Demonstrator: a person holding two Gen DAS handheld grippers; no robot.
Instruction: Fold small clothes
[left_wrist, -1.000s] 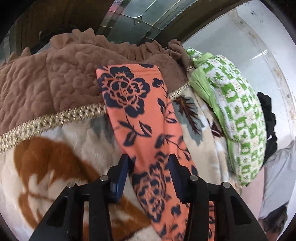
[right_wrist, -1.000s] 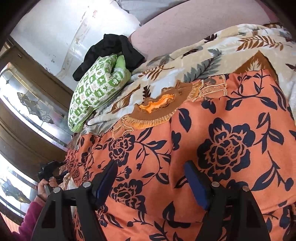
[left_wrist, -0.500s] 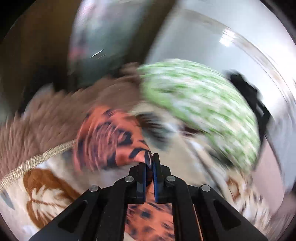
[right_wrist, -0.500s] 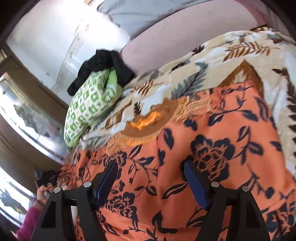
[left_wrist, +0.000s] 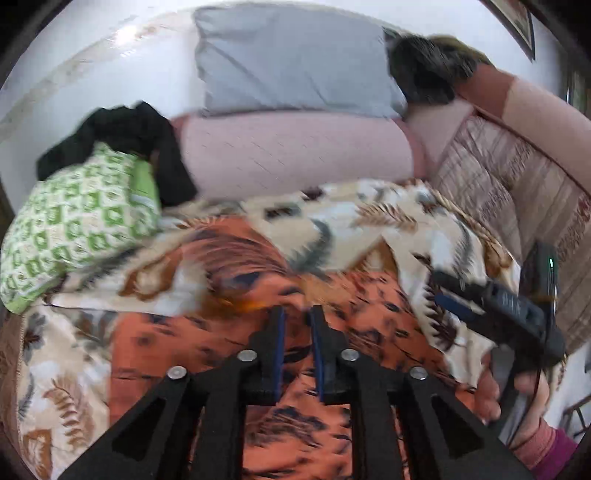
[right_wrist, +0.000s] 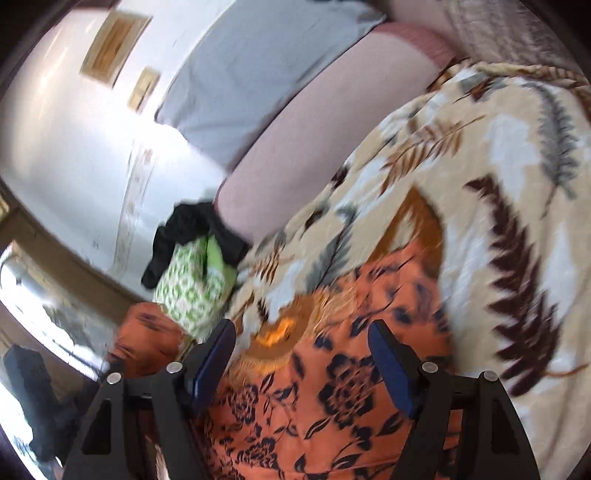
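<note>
While both hover over the orange floral garment (left_wrist: 373, 306), each hand-held gripper, left (left_wrist: 295, 317) narrowly and right (right_wrist: 301, 332) widely, gapes empty.

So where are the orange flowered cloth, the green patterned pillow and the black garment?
Orange flowered cloth (right_wrist: 343, 398): right wrist view, a dark flower.
Green patterned pillow (left_wrist: 74, 221): left wrist view, its printed face.
Black garment (left_wrist: 125, 129): left wrist view, its bunched middle.

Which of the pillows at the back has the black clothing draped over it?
The green-and-white patterned pillow, at the left: the black garment lies over its top. The grey pillow and the pink bolster carry nothing black.
</note>
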